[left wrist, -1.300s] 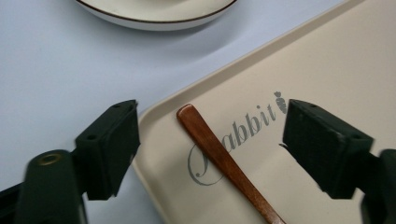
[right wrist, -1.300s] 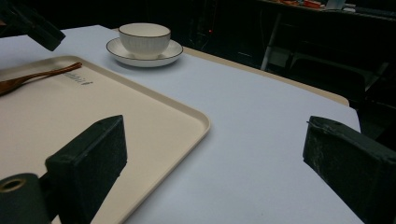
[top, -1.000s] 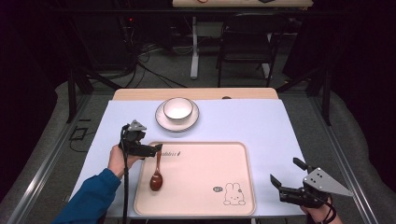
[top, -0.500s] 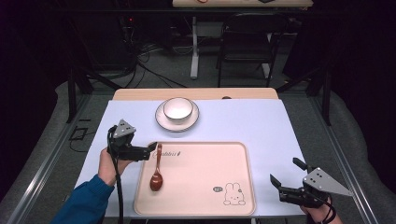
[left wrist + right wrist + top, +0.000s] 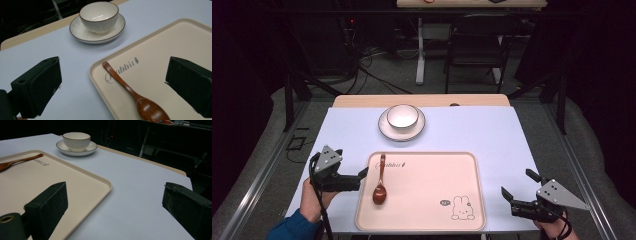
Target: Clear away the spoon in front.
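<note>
Altogether – one spoon [image 5: 380,184], one tray [image 5: 427,220], one bowl [image 5: 402,116], one saucer [image 5: 386,131]

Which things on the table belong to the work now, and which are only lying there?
In the work: wooden spoon, tray, left gripper, open, jaws just opened, nothing between them.

Only lying there: bowl, saucer, right gripper, open, apart from the tray.
</note>
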Motion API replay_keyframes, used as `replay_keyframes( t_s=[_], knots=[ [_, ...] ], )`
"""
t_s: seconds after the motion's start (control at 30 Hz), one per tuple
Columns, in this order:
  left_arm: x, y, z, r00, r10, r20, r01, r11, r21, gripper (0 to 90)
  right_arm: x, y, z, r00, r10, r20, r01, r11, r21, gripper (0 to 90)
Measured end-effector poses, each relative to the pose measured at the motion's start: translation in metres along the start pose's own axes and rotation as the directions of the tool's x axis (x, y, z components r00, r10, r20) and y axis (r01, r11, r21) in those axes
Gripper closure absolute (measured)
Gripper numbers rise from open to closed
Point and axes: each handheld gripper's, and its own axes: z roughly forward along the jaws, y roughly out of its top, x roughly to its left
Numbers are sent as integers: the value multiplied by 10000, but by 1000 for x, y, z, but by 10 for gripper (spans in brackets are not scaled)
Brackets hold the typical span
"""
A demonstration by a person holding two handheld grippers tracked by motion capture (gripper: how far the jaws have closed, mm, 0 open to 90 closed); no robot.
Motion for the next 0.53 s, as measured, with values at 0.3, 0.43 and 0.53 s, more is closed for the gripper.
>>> replay_keyframes(
  t_s=[0.3, 0.43, 0.53],
  knots=[
    [7, -31, -5, 9972, -674, -329, 670, 9977, -136, 3, 0, 0, 1, 10000, 48, 0, -48, 10000, 35, 56],
    [9, -35, 2, 9964, -808, -247, 811, 9967, 80, 3, 0, 0, 1, 10000, 31, 4, -31, 10000, 52, 56],
    [10, -37, 8, 9956, -926, -119, 929, 9954, 245, 2, -1, 0, 1, 10000, 48, 19, -48, 10000, 61, 56]
  ],
)
